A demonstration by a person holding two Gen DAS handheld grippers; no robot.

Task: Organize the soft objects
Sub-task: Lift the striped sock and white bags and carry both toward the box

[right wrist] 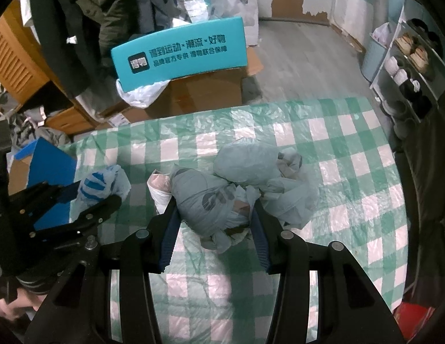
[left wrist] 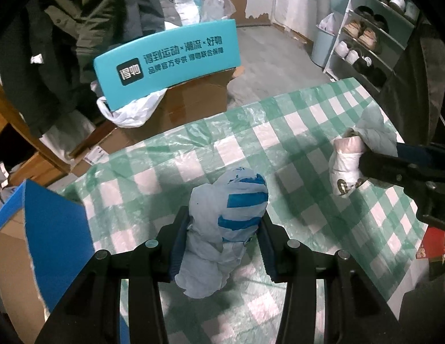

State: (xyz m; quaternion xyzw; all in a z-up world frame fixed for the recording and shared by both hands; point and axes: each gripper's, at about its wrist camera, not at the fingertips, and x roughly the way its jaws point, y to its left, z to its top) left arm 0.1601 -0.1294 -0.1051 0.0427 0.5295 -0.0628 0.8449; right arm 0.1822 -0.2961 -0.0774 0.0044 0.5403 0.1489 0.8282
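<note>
Left gripper (left wrist: 222,238): clenched on one pale bundle with blue stripes (left wrist: 226,218); both finger pads press its sides and it stands upright between them over the table. From the right wrist view the same gripper (right wrist: 91,197) shows at the left side with the striped bundle (right wrist: 97,186) in it.

Right gripper (right wrist: 213,220): clenched on one knotted grey bundle (right wrist: 208,197), whose loose grey folds spill out to the right of the fingers. Seen from the left wrist view, this gripper (left wrist: 365,160) comes in from the right edge.

White bundle: one (left wrist: 345,166), touching the grey bundle on its left side; in the right wrist view (right wrist: 159,189) only a strip of it shows beside the left finger. Whether the fingers also pinch it, I cannot tell.

Count of soft bundles: three in all, two grey or pale blue and one white.

Table: one, under a green and white checked cloth (left wrist: 279,149), wrinkled and glossy.

Far edge: the cloth ends just short of one brown cardboard box (left wrist: 193,106), which carries one teal lid with printed characters (left wrist: 167,63).

Left edge: one blue-sided box (left wrist: 56,229) stands just beside the table corner.

Right edge: one shoe rack (left wrist: 365,43) stands well apart, across the floor.

Open room: bare cloth lies between the two grippers and beyond them to the far edge.
</note>
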